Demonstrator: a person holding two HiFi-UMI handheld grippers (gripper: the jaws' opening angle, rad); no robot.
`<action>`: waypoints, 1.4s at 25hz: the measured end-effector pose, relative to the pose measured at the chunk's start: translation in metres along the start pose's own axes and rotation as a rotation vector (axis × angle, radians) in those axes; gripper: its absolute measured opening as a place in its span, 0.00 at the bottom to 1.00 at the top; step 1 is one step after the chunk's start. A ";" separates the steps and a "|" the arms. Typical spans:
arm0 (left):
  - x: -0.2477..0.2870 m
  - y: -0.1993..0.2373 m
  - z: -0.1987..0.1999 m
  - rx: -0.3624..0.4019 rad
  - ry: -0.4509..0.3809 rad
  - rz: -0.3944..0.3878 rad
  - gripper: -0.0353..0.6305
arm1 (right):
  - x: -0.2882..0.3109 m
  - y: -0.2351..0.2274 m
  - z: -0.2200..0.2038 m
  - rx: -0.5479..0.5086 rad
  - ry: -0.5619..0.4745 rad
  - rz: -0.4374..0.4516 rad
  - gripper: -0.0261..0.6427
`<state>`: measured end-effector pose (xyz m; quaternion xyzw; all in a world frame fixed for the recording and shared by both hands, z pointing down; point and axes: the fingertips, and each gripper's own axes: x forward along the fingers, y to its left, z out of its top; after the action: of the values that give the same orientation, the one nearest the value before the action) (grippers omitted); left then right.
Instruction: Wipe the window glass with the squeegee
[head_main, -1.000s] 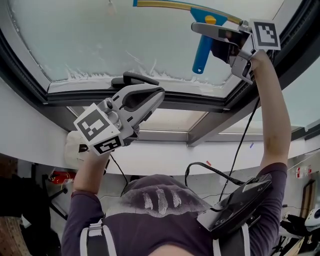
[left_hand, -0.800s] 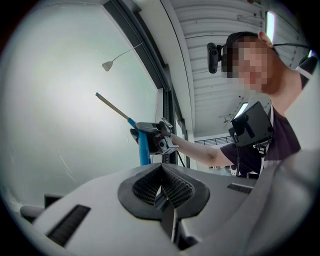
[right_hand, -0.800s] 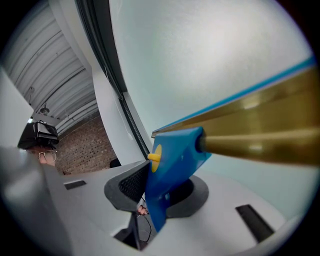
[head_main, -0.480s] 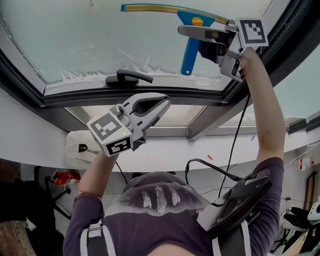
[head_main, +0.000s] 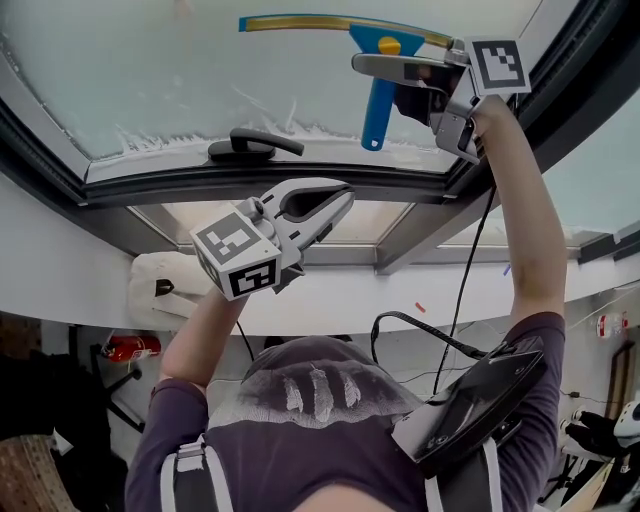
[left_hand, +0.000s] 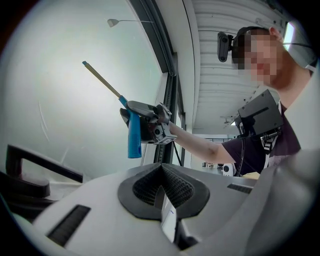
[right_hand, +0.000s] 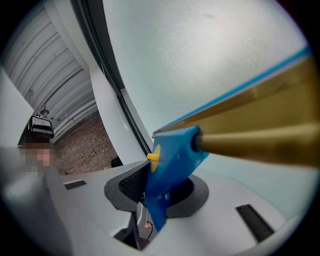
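Gripping the squeegee (head_main: 379, 95) by its blue handle in the right gripper (head_main: 402, 78), blade against the window glass (head_main: 150, 70) at far right. Holding the left gripper (head_main: 338, 200) shut, empty, below the frame (head_main: 150, 188). Probably mid-wipe: foamy residue (head_main: 170, 140) to clear along the near edge.

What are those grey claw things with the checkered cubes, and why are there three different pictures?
They are grippers: two-jaw tongs that a person holds, one in each hand. The cubes are part of them. One picture comes from a camera on the person's head; the other two from small cameras riding on each gripper. The right gripper is shut on a blue squeegee, whose blade seems to lie against the window glass. The left gripper is shut and empty, not touching the black window handle.
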<state>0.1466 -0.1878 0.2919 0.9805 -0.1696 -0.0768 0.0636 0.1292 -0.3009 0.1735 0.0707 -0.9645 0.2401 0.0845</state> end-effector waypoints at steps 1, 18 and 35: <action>0.001 0.001 0.001 -0.005 0.002 0.007 0.06 | 0.000 0.001 0.001 0.004 -0.003 0.006 0.17; 0.045 0.037 -0.041 -0.193 0.018 0.058 0.06 | 0.008 -0.017 -0.034 0.051 0.002 0.037 0.17; 0.045 0.049 -0.065 -0.252 0.004 0.062 0.06 | 0.014 -0.028 -0.057 0.098 -0.018 0.069 0.18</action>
<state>0.1838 -0.2426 0.3570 0.9591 -0.1889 -0.0937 0.1890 0.1284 -0.3001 0.2382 0.0435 -0.9541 0.2893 0.0639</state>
